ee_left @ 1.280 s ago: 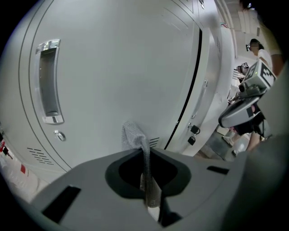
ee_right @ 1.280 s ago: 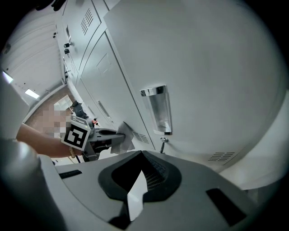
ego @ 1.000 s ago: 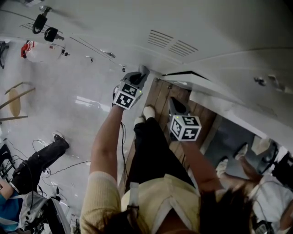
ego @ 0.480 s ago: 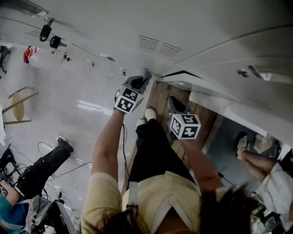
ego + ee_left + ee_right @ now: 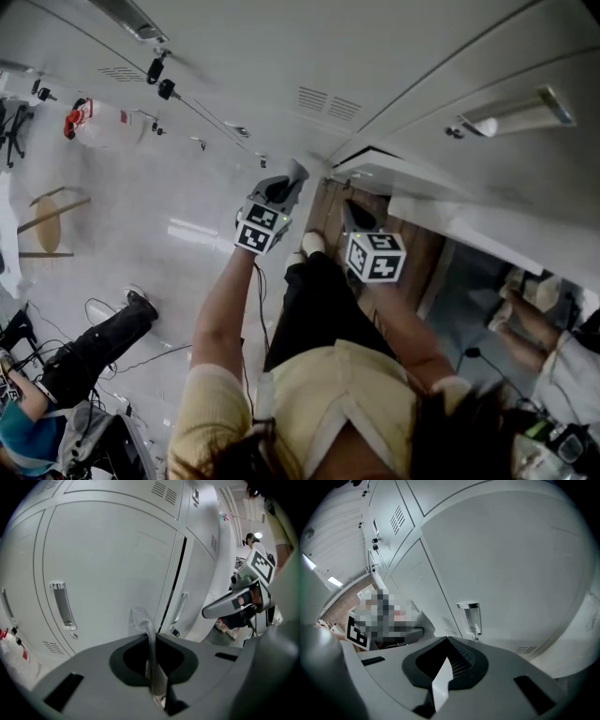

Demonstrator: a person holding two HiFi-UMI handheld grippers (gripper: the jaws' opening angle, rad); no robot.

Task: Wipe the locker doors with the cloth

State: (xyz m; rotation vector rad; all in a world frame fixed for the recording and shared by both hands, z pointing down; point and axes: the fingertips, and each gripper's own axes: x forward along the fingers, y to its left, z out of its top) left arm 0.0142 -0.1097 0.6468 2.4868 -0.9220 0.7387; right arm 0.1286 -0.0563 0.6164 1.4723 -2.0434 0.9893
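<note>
The left gripper (image 5: 150,635) has its jaws pinched on a thin grey mesh cloth (image 5: 139,618), whose crumpled end stands up past the tips, near the pale grey metal locker doors (image 5: 108,559); whether it touches them cannot be told. Only the left gripper view shows the cloth. The right gripper (image 5: 446,639) has its jaws pressed together with nothing between them, facing a door with a recessed silver handle (image 5: 471,616). The head view adds both arms reaching out, left gripper (image 5: 284,187) beside right gripper (image 5: 354,217), and a door edge standing ajar (image 5: 375,156). A white bottle with a red top (image 5: 94,122) lies on the floor.
</note>
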